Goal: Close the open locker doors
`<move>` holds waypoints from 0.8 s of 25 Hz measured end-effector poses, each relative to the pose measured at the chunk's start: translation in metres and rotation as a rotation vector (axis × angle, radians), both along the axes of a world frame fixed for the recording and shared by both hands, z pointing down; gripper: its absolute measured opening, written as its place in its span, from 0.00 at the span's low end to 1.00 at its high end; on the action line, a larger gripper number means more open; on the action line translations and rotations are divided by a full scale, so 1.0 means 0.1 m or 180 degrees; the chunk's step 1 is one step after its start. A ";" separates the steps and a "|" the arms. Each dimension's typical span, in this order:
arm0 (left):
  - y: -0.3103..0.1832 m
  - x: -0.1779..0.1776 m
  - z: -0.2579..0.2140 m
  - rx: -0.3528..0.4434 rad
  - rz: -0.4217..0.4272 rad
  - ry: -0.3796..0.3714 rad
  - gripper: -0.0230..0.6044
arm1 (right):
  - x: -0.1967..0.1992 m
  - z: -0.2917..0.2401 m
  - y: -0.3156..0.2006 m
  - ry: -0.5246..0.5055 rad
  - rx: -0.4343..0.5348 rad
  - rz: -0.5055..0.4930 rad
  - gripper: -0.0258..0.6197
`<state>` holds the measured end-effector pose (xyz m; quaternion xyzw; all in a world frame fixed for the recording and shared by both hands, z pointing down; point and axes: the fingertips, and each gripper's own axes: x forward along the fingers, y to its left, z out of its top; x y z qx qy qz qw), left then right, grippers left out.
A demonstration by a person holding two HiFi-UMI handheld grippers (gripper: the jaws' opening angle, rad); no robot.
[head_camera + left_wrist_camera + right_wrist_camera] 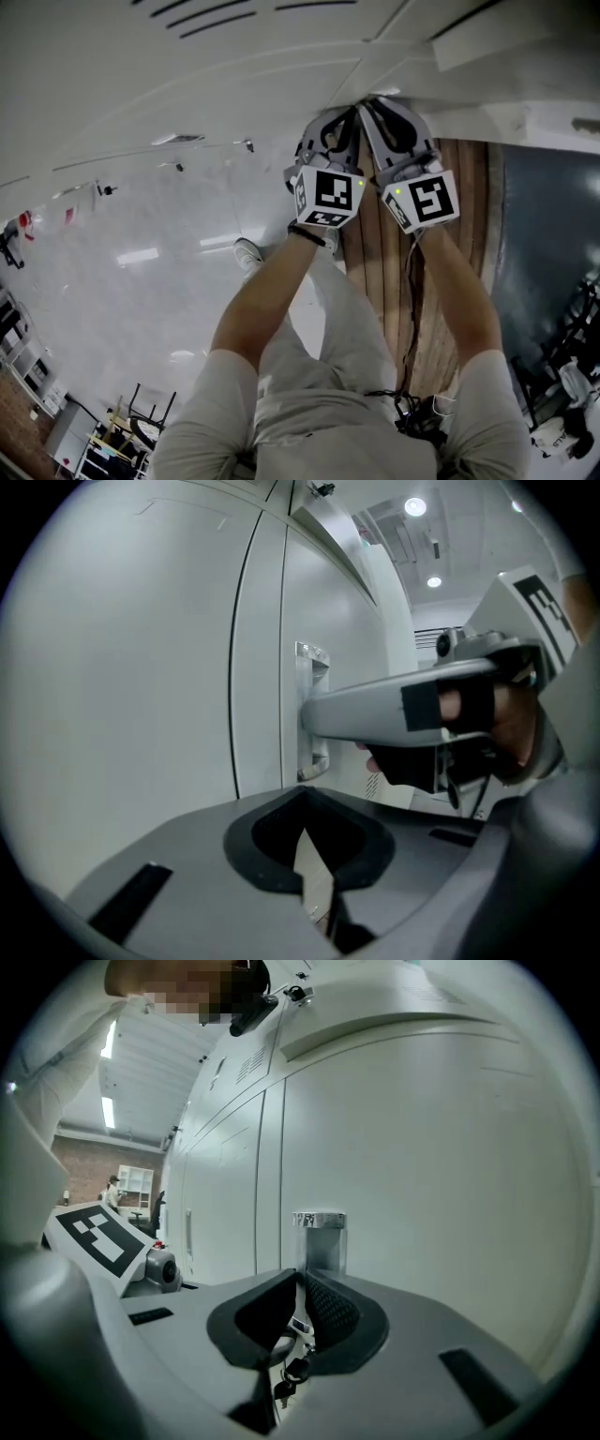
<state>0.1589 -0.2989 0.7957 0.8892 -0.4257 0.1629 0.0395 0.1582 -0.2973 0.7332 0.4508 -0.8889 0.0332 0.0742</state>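
Note:
White locker doors (187, 84) fill the top of the head view, and both grippers reach side by side to them. My right gripper (300, 1309) is shut on a thin metal latch plate (321, 1241) at the edge of a locker door (441, 1166). A bunch of keys (286, 1372) hangs just below its pads. In the left gripper view the right gripper (309, 716) meets that same latch (314, 663). My left gripper (303, 850) is shut with nothing in it. It sits close beside the right one, its tips near the door face (141, 649).
A row of more white locker doors (225, 1194) runs off to the left. Below me lie a glossy white floor (141, 253), a strip of wood planks (394, 281) and a dark mat (544, 234). My shoe (247, 251) is on the floor. Chairs and racks (122, 422) stand further off.

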 end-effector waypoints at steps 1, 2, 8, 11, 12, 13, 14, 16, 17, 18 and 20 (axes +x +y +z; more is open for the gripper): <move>-0.01 0.00 0.01 -0.0011 -0.0012 -0.0003 0.04 | 0.05 -0.01 0.03 -0.0043 -0.0007 0.0123 0.08; -0.01 0.00 0.01 -0.0019 -0.0012 -0.0010 0.04 | 0.11 -0.02 0.08 -0.0089 -0.0019 0.0234 0.06; 0.32 -0.24 -0.37 0.0006 0.0174 0.0013 0.04 | 0.28 -0.41 0.71 -0.0351 -0.0199 0.0496 0.06; 0.63 -0.54 -1.02 0.0110 0.0221 0.0135 0.04 | 0.24 -0.96 0.97 -0.0598 -0.0260 0.0583 0.06; 0.76 -0.66 -1.28 0.0120 0.0215 0.0184 0.04 | 0.20 -1.18 1.07 -0.0663 -0.0273 0.0603 0.06; 0.89 -0.79 -1.55 0.0122 0.0201 0.0240 0.04 | 0.14 -1.42 1.17 -0.0721 -0.0279 0.0612 0.06; 1.03 -0.93 -1.83 0.0127 0.0184 0.0298 0.04 | 0.08 -1.66 1.27 -0.0765 -0.0273 0.0610 0.06; 1.27 -1.24 -2.36 0.0173 0.0137 0.0375 0.04 | -0.09 -2.15 1.43 -0.0809 -0.0209 0.0578 0.06; 1.38 -1.41 -2.62 0.0214 0.0096 0.0391 0.04 | -0.17 -2.39 1.48 -0.0830 -0.0160 0.0560 0.06; 1.47 -1.59 -2.85 0.0256 0.0042 0.0410 0.04 | -0.25 -2.62 1.53 -0.0866 -0.0118 0.0549 0.06; 1.60 -1.92 -3.29 0.0353 -0.0095 0.0474 0.04 | -0.40 -3.05 1.57 -0.0959 -0.0037 0.0515 0.06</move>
